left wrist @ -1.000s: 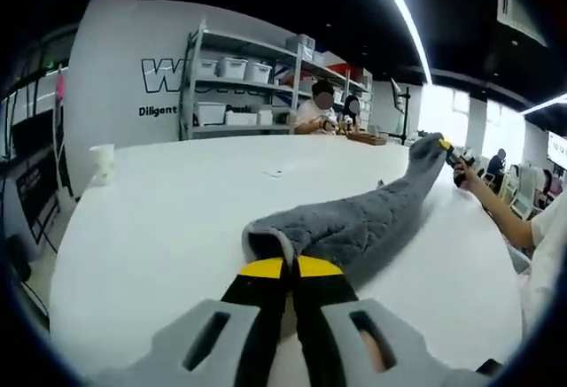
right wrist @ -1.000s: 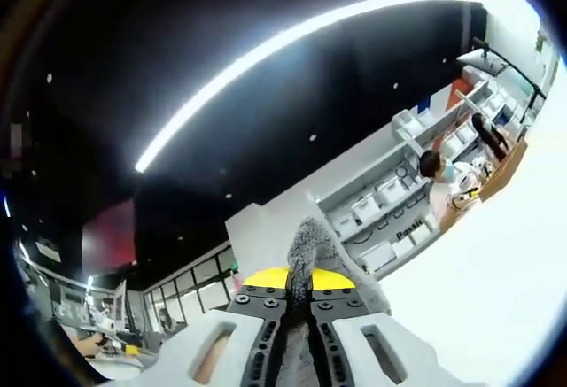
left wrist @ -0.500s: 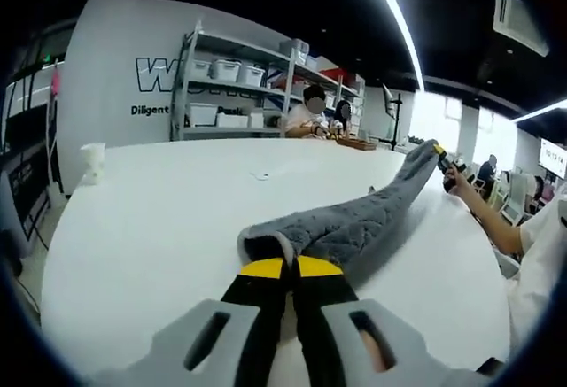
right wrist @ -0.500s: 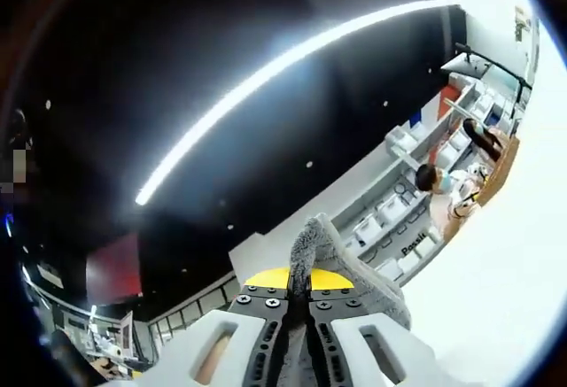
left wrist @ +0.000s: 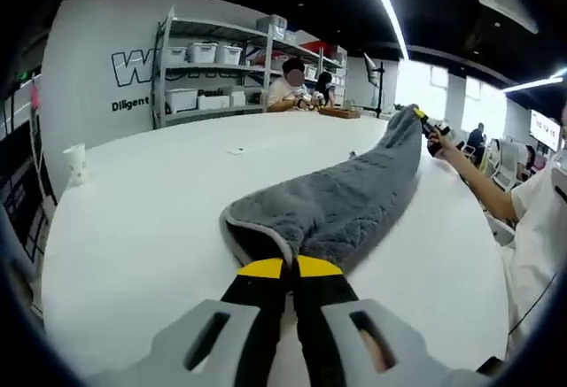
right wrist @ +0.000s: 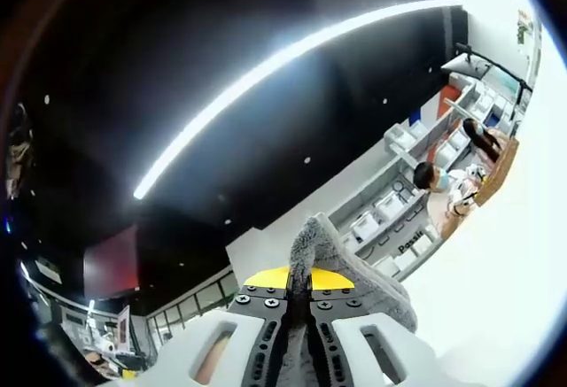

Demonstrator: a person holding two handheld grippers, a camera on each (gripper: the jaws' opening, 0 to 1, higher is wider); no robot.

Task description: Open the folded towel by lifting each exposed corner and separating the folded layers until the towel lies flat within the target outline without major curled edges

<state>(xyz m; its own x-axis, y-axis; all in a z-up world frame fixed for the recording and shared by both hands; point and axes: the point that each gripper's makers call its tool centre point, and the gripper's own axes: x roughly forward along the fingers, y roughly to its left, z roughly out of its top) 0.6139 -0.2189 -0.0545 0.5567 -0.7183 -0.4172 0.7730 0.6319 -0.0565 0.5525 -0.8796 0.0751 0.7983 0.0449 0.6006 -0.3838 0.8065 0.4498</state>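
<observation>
- The grey towel point(left wrist: 341, 210) hangs stretched above the white table point(left wrist: 151, 219), running toward two o'clock, not yet flat.
- The left gripper point(left wrist: 290, 269) clamps its near corner.
- The right gripper point(right wrist: 300, 279) pinches the far corner, raised.
- Lowering and smoothing remain.

The towel point(left wrist: 341, 205) lies on the table point(left wrist: 151, 219) (cup point(left wrist: 76, 163) far left).

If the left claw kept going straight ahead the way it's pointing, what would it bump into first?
The grey towel itself. The left claw is already shut on its near corner, and the cloth stretches straight ahead across the white table towards the right claw.
</observation>
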